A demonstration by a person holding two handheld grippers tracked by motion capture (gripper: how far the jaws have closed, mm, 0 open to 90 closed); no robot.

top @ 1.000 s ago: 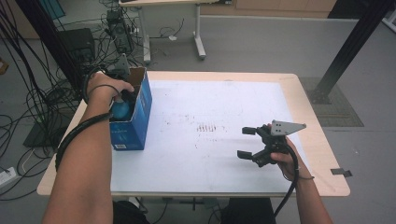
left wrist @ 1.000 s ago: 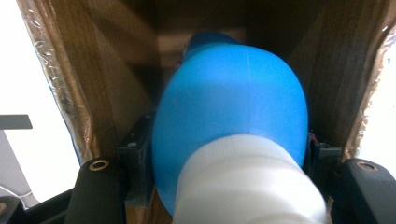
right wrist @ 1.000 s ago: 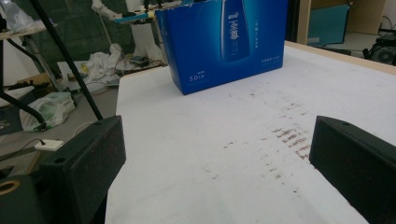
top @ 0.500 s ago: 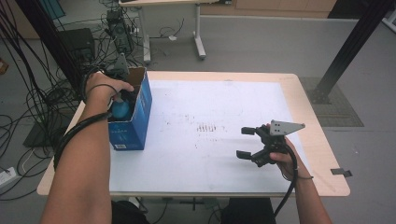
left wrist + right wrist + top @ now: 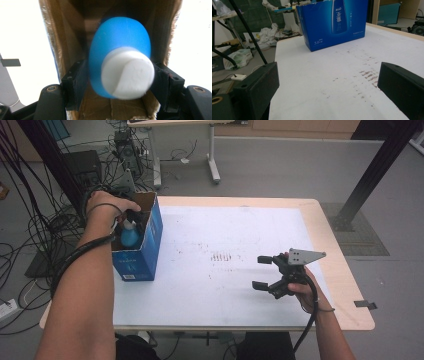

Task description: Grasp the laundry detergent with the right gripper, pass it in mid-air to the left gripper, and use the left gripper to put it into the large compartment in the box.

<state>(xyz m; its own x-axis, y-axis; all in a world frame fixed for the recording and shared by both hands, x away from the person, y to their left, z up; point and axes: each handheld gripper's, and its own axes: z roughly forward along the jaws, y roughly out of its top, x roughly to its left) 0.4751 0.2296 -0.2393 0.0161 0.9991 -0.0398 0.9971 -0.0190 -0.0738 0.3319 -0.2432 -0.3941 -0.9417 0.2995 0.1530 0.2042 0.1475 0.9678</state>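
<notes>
From above, the left gripper (image 5: 129, 216) reached into the open blue box (image 5: 145, 251) at the bench's (image 5: 240, 227) left edge, a blue bottle (image 5: 130, 236) inside; the right gripper (image 5: 270, 272) hovered released, well apart. In the left gripper view, the fingers (image 5: 75, 86) clenched the white-capped bottle (image 5: 120, 65). In the right gripper view, fingers (image 5: 259, 92) stood wide, facing the box (image 5: 332, 23).

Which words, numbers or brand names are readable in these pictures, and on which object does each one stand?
"5.0": on the blue box, low on its left, in the right gripper view; the small characters beside it are too blurred to read.
White brand line and vertical characters on the bottle drawing printed on the same box: too blurred to read.
White label on the box in the high view: too small to read.
</notes>
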